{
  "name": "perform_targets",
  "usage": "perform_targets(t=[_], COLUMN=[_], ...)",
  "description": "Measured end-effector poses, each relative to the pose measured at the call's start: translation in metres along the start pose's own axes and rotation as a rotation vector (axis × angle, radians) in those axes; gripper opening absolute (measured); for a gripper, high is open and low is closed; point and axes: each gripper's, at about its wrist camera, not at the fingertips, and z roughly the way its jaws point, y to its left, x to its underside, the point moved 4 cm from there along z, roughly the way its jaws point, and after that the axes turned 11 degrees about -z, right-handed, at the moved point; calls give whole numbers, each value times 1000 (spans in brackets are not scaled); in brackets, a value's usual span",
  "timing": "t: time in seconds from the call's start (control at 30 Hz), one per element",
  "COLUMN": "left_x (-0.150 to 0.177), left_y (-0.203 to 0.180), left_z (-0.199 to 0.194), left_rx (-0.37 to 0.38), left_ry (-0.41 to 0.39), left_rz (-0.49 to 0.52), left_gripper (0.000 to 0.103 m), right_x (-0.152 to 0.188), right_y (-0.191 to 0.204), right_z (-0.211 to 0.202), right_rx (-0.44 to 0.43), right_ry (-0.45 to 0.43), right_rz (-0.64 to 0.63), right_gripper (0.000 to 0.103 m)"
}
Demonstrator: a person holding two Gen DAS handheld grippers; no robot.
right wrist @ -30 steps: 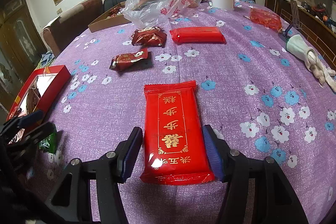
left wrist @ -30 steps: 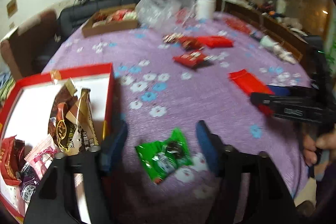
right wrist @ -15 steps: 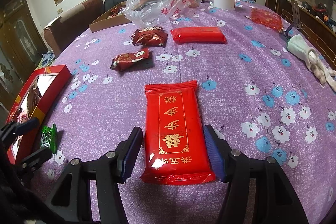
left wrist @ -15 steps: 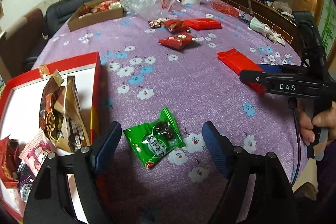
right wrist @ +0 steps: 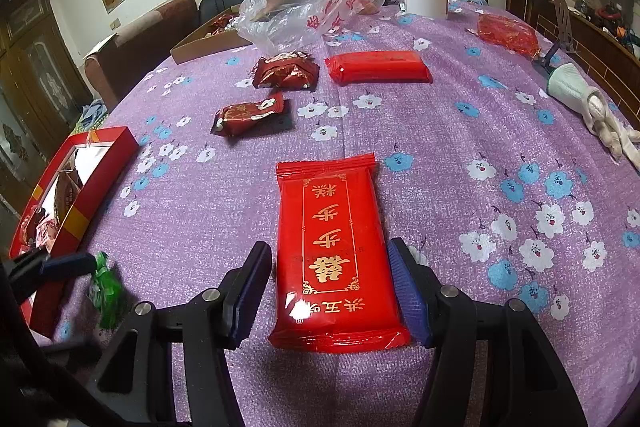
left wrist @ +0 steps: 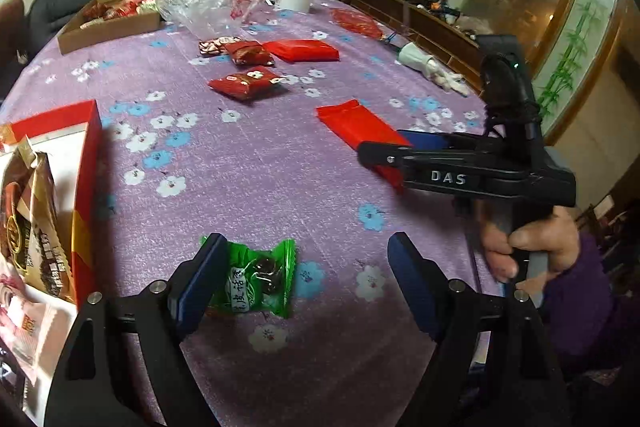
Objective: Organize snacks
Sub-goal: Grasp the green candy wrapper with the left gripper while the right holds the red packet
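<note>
Red box (left wrist: 86,187) holds brown snack packs (left wrist: 28,211). Left gripper (left wrist: 308,267) apart over green candy (left wrist: 256,277). Right gripper (right wrist: 332,287), marked "DAS", straddles red packet (right wrist: 334,247), gap each side.

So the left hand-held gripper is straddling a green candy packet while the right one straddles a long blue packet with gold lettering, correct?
Not quite: the long packet between the right hand-held gripper's fingers is red, not blue, as the right wrist view shows. The rest stands: the left hand-held gripper straddles the green candy packet.
</note>
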Motion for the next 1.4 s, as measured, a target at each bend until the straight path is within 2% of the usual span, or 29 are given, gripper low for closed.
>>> perform_targets(t=[0.1, 0.2, 0.33, 0.43, 0.47, 0.6, 0.63, 0.83, 0.9, 1.03, 1.17, 1.27, 1.4], left_x=[-2, 0, 9, 13, 14, 9, 9, 12, 12, 17, 22, 28, 32], left_y=[13, 19, 15, 15, 17, 22, 21, 17, 13, 2, 5, 2, -4], left_z=[0, -4, 7, 13, 12, 9, 9, 8, 3, -12, -18, -21, -16], left_rx=[-105, -138, -201, -278, -285, -308, -307, -306, -256, -90, -28, -22, -93], left_ry=[-4, 5, 29, 23, 20, -6, -9, -15, -22, -23, -26, -38, -53], left_rz=[-39, -59, -16, 30, 29, 23, 28, 58, 68, 85, 29, 46, 125], left_gripper=[82, 82, 82, 80, 78, 51, 47, 47, 47, 50, 55, 56, 57], right_x=[0, 0, 0, 1, 1, 1, 1, 0, -1, 0, 0, -1, -1], right_y=[0, 0, -1, -2, -2, -2, -2, 5, 6, 5, 4, 5, 5], right_z=[0, 0, 0, 0, 0, 0, -1, 2, 3, 3, 2, 2, 2], right_rx=[-4, -3, -7, -11, -12, -10, -9, 42, 57, 48, 47, 43, 41], right_ry=[-2, -2, -3, -5, -5, -5, -4, 18, 25, 22, 21, 19, 19], right_rz=[3, 3, 6, 10, 11, 9, 9, -35, -49, -43, -43, -39, -39], right_gripper=[63, 63, 63, 63, 63, 63, 63, 63, 63, 63, 63, 63, 63])
